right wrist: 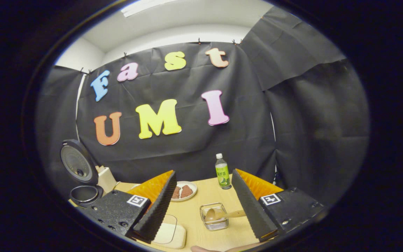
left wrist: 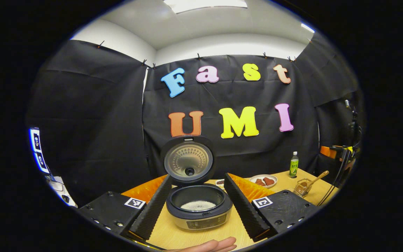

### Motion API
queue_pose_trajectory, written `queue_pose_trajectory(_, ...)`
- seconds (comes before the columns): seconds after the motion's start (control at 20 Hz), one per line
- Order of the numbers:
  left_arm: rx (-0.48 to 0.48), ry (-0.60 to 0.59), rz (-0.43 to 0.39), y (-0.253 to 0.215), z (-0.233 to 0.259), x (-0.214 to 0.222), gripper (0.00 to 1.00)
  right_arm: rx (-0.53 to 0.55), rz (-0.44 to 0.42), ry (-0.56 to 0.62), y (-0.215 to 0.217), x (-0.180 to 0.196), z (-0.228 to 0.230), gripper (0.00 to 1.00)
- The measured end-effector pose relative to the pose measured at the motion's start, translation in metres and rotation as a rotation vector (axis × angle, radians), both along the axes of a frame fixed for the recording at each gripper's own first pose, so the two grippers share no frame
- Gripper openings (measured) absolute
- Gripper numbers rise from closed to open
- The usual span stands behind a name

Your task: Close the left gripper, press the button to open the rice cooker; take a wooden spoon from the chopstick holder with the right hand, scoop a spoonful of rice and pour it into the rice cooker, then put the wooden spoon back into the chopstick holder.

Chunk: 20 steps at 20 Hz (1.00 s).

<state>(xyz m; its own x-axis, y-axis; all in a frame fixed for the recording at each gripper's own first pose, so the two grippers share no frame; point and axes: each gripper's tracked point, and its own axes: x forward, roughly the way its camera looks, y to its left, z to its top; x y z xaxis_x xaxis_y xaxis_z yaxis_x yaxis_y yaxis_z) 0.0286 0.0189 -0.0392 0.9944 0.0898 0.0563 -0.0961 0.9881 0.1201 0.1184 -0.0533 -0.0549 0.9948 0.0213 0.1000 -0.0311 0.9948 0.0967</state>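
in the left gripper view, the left gripper has its two fingers spread wide apart with nothing gripped, and the dark round rice cooker stands on the pale wooden table between them, farther off. its lid stands upright, hinged open at the back, and white rice lies in the bottom of the inner pot. a person's hand shows at the bottom edge, in front of the cooker. to the right of the cooker, beyond the right finger, a white plate with brown pieces of food sits on the table, then a small green-labelled bottle standing upright, then a clear glass chopstick holder with the light wooden spoon leaning out of it to the right

in the right gripper view, the open rice cooker sits at the far left with its lid raised. the right gripper is also wide open and empty-handed — the same white plate lies just past its left finger, a pale flat rounded board lies near the bottom by that finger's tip, and the chopstick holder stands on the table between the two fingers with the wooden spoon resting in it, handle pointing right. the green-labelled bottle stands upright behind the holder, near the black cloth wall
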Motion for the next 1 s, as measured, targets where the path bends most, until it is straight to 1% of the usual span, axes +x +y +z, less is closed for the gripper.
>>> queue_pose_trajectory(0.05, -0.006, -0.004, 0.006, 0.001, 0.007, 0.012, 0.96, -0.006, 0.014, -0.017, 0.007, -0.011, 0.000, 1.00)
queue_pose_trajectory(0.15, -0.008, -0.027, 0.020, 0.004, 0.026, 0.035, 0.96, -0.018, 0.028, -0.036, 0.011, -0.029, -0.003, 0.97)
queue_pose_trajectory(0.2, -0.012, -0.045, 0.020, 0.005, 0.035, 0.047, 0.96, -0.031, 0.023, -0.031, 0.011, -0.036, -0.008, 1.00)
queue_pose_trajectory(0.25, -0.021, -0.051, 0.020, 0.006, 0.042, 0.058, 0.96, -0.043, 0.021, -0.025, 0.011, -0.041, -0.013, 0.96)
queue_pose_trajectory(0.3, -0.034, -0.058, 0.019, 0.007, 0.047, 0.067, 0.96, -0.049, 0.022, -0.022, 0.015, -0.048, -0.015, 1.00)
queue_pose_trajectory(0.35, -0.045, -0.065, 0.011, 0.006, 0.053, 0.075, 0.96, -0.055, 0.030, -0.017, 0.018, -0.053, -0.019, 0.97)
queue_pose_trajectory(0.4, -0.055, -0.066, -0.009, 0.001, 0.058, 0.084, 0.96, -0.054, 0.048, -0.018, 0.023, -0.058, -0.022, 0.97)
queue_pose_trajectory(0.45, -0.061, -0.075, -0.011, 0.001, 0.065, 0.092, 0.96, -0.050, 0.067, -0.011, 0.028, -0.063, -0.026, 0.97)
queue_pose_trajectory(0.5, -0.062, -0.082, -0.006, 0.002, 0.072, 0.101, 0.96, -0.047, 0.084, -0.009, 0.031, -0.068, -0.030, 1.00)
queue_pose_trajectory(0.55, -0.064, -0.084, -0.002, 0.004, 0.079, 0.109, 0.96, -0.045, 0.093, -0.002, 0.031, -0.071, -0.034, 0.97)
queue_pose_trajectory(0.7, -0.049, -0.097, 0.053, 0.018, 0.097, 0.136, 0.96, -0.036, 0.125, -0.005, 0.035, -0.084, -0.038, 0.97)
queue_pose_trajectory(0.75, -0.043, -0.096, 0.052, 0.017, 0.099, 0.145, 0.95, -0.030, 0.131, -0.010, 0.034, -0.089, -0.040, 1.00)
queue_pose_trajectory(0.8, -0.039, -0.091, 0.045, 0.016, 0.101, 0.155, 0.96, -0.021, 0.136, -0.017, 0.033, -0.094, -0.040, 1.00)
queue_pose_trajectory(0.85, -0.043, -0.087, 0.049, 0.018, 0.102, 0.164, 0.95, -0.012, 0.135, -0.028, 0.030, -0.098, -0.039, 0.97)
queue_pose_trajectory(0.9, -0.047, -0.081, 0.059, 0.023, 0.101, 0.174, 0.95, -0.012, 0.132, -0.032, 0.028, -0.101, -0.041, 0.97)
queue_pose_trajectory(0.95, -0.050, -0.073, 0.078, 0.029, 0.101, 0.185, 1.00, -0.019, 0.128, -0.035, 0.027, -0.103, -0.044, 0.96)
queue_pose_trajectory(1.0, -0.049, -0.063, 0.088, 0.034, 0.100, 0.196, 1.00, -0.034, 0.127, -0.035, 0.026, -0.106, -0.046, 0.96)
